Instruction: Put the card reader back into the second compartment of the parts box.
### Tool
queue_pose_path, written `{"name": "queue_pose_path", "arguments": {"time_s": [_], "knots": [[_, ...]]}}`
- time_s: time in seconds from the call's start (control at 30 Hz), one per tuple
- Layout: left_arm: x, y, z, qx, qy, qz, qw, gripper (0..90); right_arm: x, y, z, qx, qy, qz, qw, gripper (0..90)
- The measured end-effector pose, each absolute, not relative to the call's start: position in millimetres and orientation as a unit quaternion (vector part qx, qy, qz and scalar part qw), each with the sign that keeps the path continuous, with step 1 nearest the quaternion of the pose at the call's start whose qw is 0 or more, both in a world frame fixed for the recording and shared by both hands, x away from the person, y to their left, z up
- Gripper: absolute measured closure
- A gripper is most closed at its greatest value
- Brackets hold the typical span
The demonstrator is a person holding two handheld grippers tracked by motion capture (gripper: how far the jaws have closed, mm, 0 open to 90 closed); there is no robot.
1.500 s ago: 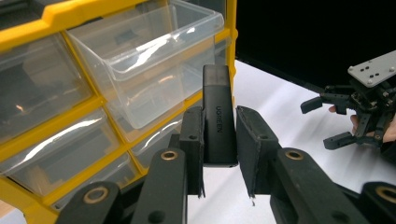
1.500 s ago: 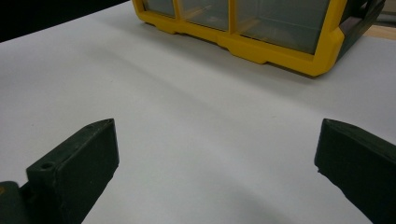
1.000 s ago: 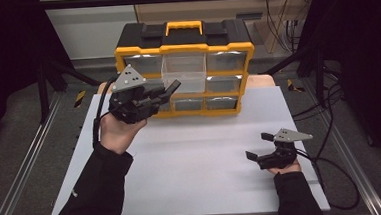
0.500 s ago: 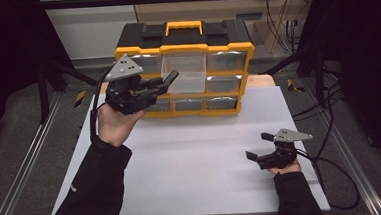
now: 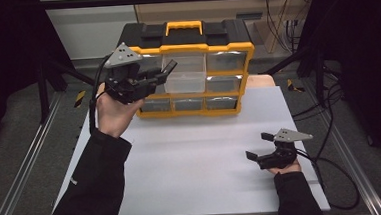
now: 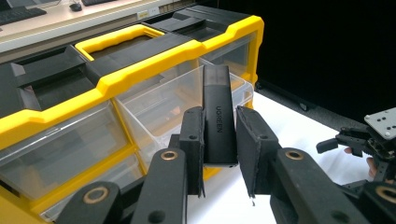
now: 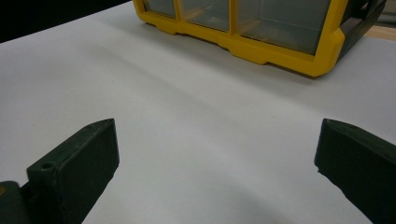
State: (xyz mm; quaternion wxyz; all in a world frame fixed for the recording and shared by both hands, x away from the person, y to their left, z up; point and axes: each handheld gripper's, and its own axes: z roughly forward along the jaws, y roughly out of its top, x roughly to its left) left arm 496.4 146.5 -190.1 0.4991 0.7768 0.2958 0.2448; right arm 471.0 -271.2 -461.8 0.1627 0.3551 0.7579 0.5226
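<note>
Black UGREEN stick (image 6: 218, 121), upright between the pads of the left gripper (image 6: 219, 149), clamped on both long sides, top end standing clear above the jaws. Held in the air just in front of the pulled-out clear drawer (image 5: 186, 80) in the middle column of the yellow and black organizer (image 5: 225, 49); stick's tip near the drawer's front rim, not touching it as far as visible. Drawer jutting past the organizer's face, open at the top. Left hand (image 5: 109, 112) raised over the desk's (image 5: 192, 162) far left part. Broad bare white surface between organizer and near edge. Right gripper (image 5: 263, 145) low near the right near corner, well apart from everything, jaws spread wide with nothing between them.
</note>
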Motion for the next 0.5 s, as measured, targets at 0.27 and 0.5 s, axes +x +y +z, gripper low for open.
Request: {"name": "queue_pose_path", "arguments": {"time_s": [0.27,0.5], "knots": [[507.2,144.2,-186.7,0.777,0.301,0.245,0.496,72.2,471.2,-271.1,-462.0,0.355,0.758,0.522,0.163,0.5],[517.0,141.1,-184.8,0.777,0.304,0.244,0.494,72.2,471.5,-271.0,-462.3,0.355,0.759,0.521,0.163,0.4]]}}
